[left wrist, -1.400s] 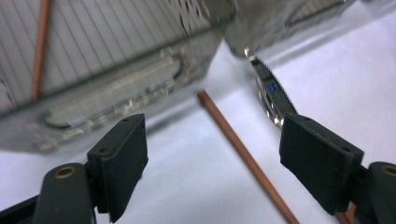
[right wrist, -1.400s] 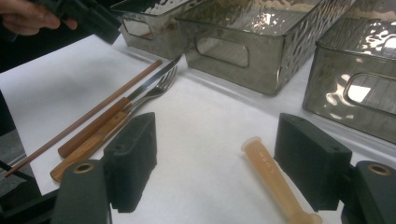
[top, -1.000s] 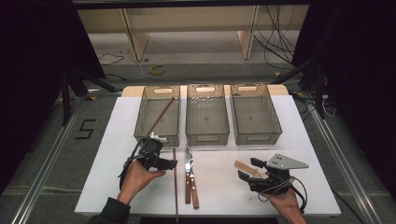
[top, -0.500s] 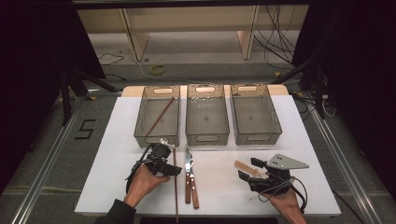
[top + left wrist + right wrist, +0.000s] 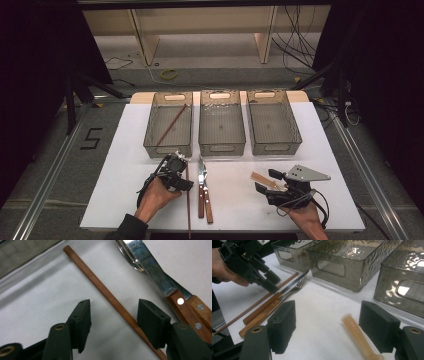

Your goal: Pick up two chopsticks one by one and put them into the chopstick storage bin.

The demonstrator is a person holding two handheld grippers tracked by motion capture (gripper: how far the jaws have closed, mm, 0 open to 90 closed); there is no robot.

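Note:
A long brown chopstick (image 5: 188, 200) lies on the white table (image 5: 125, 165), pointing away from me. My left gripper (image 5: 179, 179) is down over its far end. In the left gripper view the chopstick (image 5: 105, 291) runs slantwise between the jaws of the left gripper (image 5: 114, 304), close to the right pad (image 5: 150, 320). The jaws have just been closing, but the pads do not press on the chopstick. My right gripper (image 5: 267, 181) rests open at the front right. A short tan stick (image 5: 358, 336) lies on the table between the jaws of that right gripper (image 5: 328, 307), untouched.
A wooden-handled knife (image 5: 201, 192) and fork (image 5: 207, 200) lie just right of the chopstick. Three clear bins stand in a row behind: the left bin (image 5: 150, 131) holds another chopstick (image 5: 171, 125), and the middle bin (image 5: 221, 145) and right bin (image 5: 274, 145) hold nothing I can see.
The left gripper has shifted a little right and nearer, onto the chopstick's far end, and its jaws have narrowed. The right gripper has stayed still.

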